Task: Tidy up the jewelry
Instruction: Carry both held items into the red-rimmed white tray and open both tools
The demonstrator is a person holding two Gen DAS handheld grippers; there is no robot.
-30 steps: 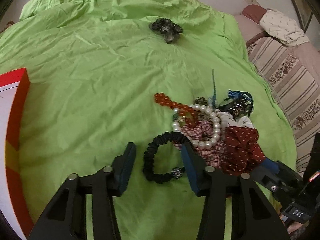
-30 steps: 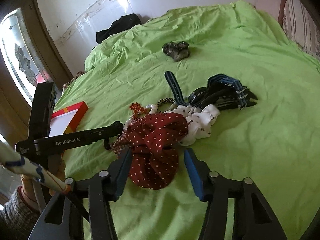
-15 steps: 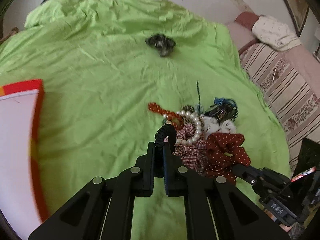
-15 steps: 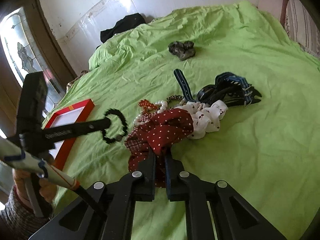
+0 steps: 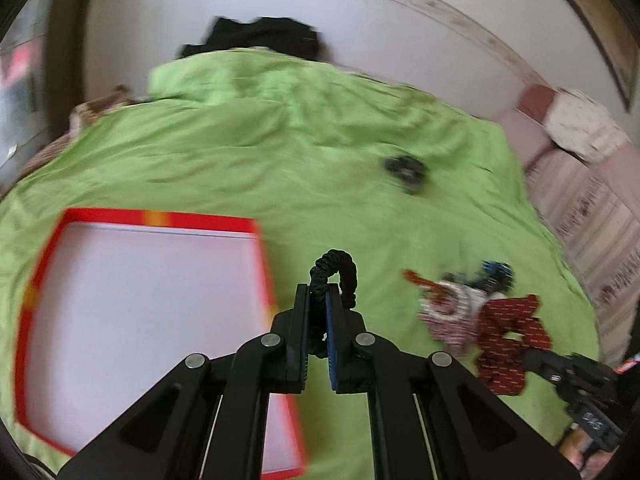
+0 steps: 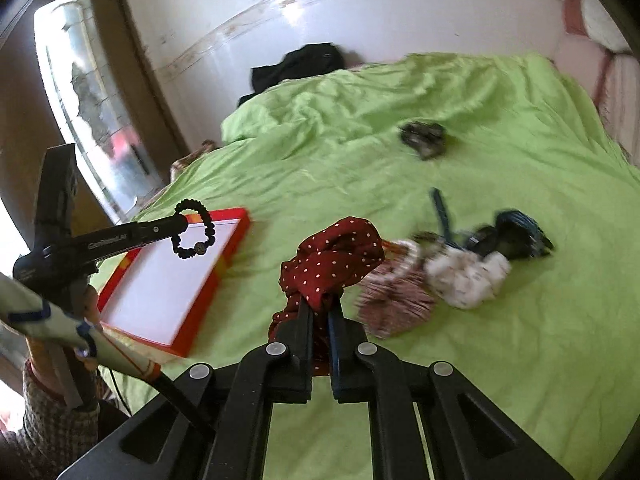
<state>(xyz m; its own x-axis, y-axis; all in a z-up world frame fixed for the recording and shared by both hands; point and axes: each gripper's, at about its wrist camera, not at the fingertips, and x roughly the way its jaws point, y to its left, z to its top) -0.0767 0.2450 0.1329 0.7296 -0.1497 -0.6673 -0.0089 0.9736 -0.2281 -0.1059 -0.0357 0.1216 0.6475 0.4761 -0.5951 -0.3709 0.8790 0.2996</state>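
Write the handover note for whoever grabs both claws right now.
Left claw: shut on the black bead bracelet, held in the air over the near edge of the red box.
Right claw: shut on the red dotted scrunchie, lifted off the green sheet.
On the sheet: a pile with a checked scrunchie, a white scrunchie and blue straps; a dark scrunchie lies apart, farther back.
Done: nothing shows in the box yet.
Left: probably drop both held pieces in the box, then clear the pile.
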